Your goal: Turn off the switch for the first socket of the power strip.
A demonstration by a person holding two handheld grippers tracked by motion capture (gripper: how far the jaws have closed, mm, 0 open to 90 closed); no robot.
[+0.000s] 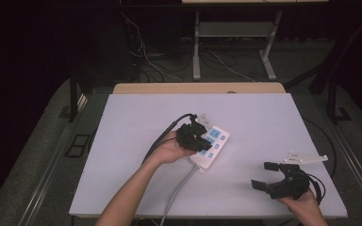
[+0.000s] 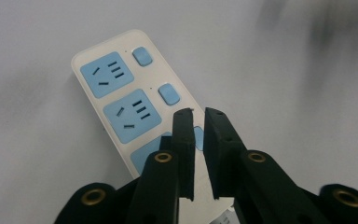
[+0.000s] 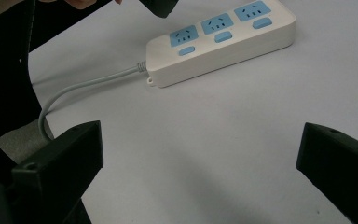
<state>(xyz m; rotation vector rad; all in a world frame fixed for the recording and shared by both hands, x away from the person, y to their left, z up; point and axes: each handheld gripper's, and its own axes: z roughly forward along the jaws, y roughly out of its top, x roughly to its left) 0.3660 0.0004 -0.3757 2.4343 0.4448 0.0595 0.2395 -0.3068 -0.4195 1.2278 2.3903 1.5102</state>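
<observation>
The left gripper (image 2: pixel 196 114) is hovering with its fingers nearly together, gripping nothing, likely to poke a blue switch (image 2: pixel 196 138) on the power strip (image 1: pixel 210 147) lying mid-table (image 1: pixel 273 117). The right gripper (image 1: pixel 266 175) is waiting aside near the table's edge, fingers spread wide and empty.

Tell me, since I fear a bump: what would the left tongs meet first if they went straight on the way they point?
Probably the power strip: the left tongs, nearly shut, aim at a blue switch button beside its third socket. How near they are is unclear.
</observation>
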